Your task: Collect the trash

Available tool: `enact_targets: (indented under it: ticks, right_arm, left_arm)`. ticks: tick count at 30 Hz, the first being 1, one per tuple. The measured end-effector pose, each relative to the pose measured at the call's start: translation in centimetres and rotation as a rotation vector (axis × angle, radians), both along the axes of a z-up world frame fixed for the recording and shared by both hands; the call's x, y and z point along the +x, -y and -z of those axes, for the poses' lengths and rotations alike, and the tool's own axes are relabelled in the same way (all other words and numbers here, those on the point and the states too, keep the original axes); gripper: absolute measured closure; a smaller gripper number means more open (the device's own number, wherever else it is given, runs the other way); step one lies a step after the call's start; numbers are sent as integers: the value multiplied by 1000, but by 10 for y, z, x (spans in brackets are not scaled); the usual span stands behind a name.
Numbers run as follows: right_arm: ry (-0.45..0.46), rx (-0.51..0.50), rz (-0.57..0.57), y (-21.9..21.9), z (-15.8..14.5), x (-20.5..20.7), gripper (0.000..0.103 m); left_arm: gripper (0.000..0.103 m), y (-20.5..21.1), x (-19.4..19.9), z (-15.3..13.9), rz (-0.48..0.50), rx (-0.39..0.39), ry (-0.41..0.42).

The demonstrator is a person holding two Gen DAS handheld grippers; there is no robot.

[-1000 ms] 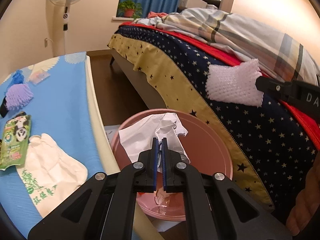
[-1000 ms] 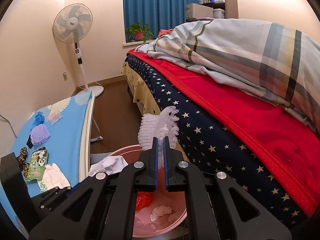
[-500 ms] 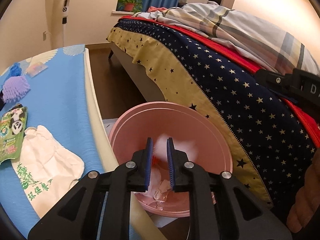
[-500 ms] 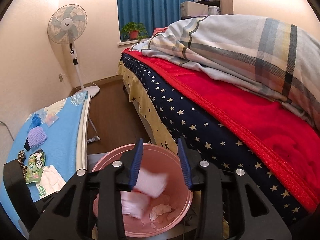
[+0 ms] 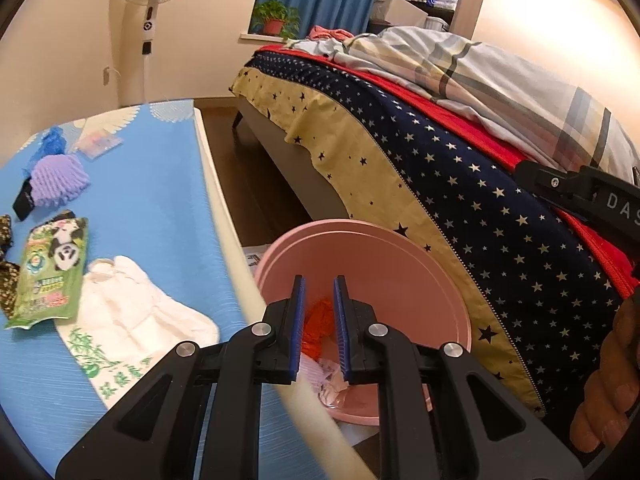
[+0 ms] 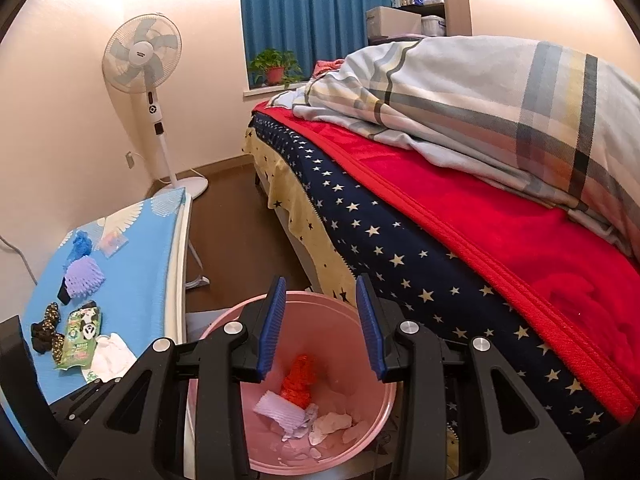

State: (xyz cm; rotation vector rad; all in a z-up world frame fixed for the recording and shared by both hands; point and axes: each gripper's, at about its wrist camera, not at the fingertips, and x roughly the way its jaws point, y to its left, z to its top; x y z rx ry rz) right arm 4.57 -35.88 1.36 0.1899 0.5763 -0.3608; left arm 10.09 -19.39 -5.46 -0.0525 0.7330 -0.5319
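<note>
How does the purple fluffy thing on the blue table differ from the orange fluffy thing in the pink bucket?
The purple fluffy thing lies on the blue table, out in the open; the orange fluffy thing sits inside the pink bucket among white paper scraps. The purple one looks rounded with a black piece at its edge; the orange one looks crumpled and narrower. Both look soft and nubbly.

Left gripper [image 5: 319, 330] is held over pink bin [image 5: 400, 248], jaws parted, nothing clamped. Orange scrap [image 5: 316, 328] and white paper [image 5: 326, 376] are seen inside bin.
</note>
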Motion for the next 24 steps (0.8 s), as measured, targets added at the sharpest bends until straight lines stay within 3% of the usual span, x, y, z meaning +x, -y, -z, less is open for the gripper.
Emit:
enact_targets:
  ticks: [12,24]
  right_arm:
    - [60,20,-105,-30,-9,8,66]
    - [118,90,-281,-87,-15,32,69]
  left_arm:
    - [88,-54,-4,-18,-116,1,59]
    - [88,-128,3,-30,-338,-3,96]
